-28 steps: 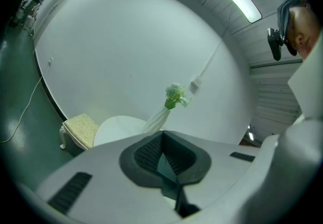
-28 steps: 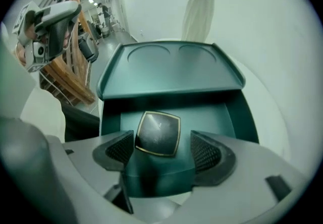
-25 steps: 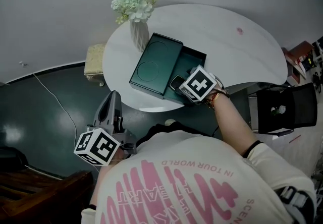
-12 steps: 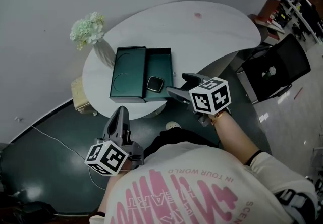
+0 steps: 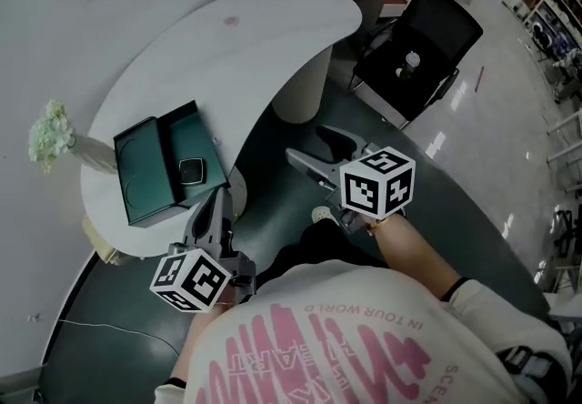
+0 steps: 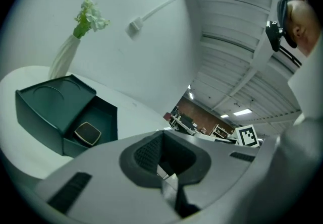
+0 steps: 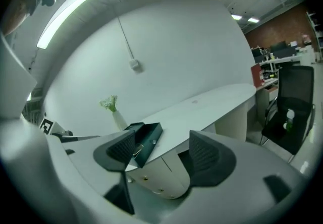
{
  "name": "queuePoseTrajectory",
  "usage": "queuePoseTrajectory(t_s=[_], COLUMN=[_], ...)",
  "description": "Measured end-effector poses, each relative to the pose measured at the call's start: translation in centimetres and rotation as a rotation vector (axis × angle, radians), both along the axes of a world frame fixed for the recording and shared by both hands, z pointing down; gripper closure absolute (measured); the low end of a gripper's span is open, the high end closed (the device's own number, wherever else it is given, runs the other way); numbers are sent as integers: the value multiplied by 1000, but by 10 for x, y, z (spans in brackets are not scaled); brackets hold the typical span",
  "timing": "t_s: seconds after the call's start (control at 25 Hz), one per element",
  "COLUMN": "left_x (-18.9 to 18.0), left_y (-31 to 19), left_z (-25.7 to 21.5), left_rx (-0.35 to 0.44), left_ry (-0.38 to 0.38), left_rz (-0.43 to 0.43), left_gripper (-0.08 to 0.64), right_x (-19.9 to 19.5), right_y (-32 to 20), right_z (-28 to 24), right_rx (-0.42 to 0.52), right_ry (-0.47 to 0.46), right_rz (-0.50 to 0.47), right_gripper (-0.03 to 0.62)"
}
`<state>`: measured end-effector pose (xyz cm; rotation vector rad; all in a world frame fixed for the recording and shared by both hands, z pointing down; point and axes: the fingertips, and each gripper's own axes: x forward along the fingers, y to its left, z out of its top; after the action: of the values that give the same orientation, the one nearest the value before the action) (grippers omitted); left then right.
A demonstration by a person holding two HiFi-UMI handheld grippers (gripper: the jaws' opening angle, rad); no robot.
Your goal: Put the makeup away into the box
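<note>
The white table point(image 5: 273, 38) takes up most of the head view, with a black chair point(image 5: 423, 38) off past its far end. The green box point(image 5: 185, 136) sits open near the table's end, pretty close to the rim on the person's side. Its lid point(image 5: 136, 179) lies flat right alongside it, and whether it's hinged or loose isn't clear. A vase point(image 5: 55, 134) of flowers stands just beyond the lid.

Both grippers hang over the floor, clear of the table. The right gripper point(image 5: 306, 143) has its jaws spread wide with nothing between them, just table and box way off in the distance in its own view. The left gripper point(image 5: 216, 202) has its jaws pressed together, also holding nothing.

The compact point(image 5: 191, 171) is already lying inside the box, down on the tray floor. No other makeup shows on the table, so the put-away part looks basically done.

What could go sideways is mostly the lid, if it needs closing. The box is light-looking and near the rim, so a push instead of a proper lift could slide it off the table. A clumsy swing on the lid side could clip the vase and tip it. The left gripper would also need to open before it could grab anything.
</note>
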<state>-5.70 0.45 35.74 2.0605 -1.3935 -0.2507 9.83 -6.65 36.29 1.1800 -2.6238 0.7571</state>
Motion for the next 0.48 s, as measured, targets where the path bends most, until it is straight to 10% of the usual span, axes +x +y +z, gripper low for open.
queuePoseTrajectory(t_s=[0.48], left_x=[105], left_y=[-79], left_z=[-8], left_rx=[6], left_ry=[-23], left_rz=[62], left_gripper=[557], right_x=[109], right_y=[-66], right_z=[-18], right_rx=[84], right_ry=[33], right_rz=[80], right_gripper=[256])
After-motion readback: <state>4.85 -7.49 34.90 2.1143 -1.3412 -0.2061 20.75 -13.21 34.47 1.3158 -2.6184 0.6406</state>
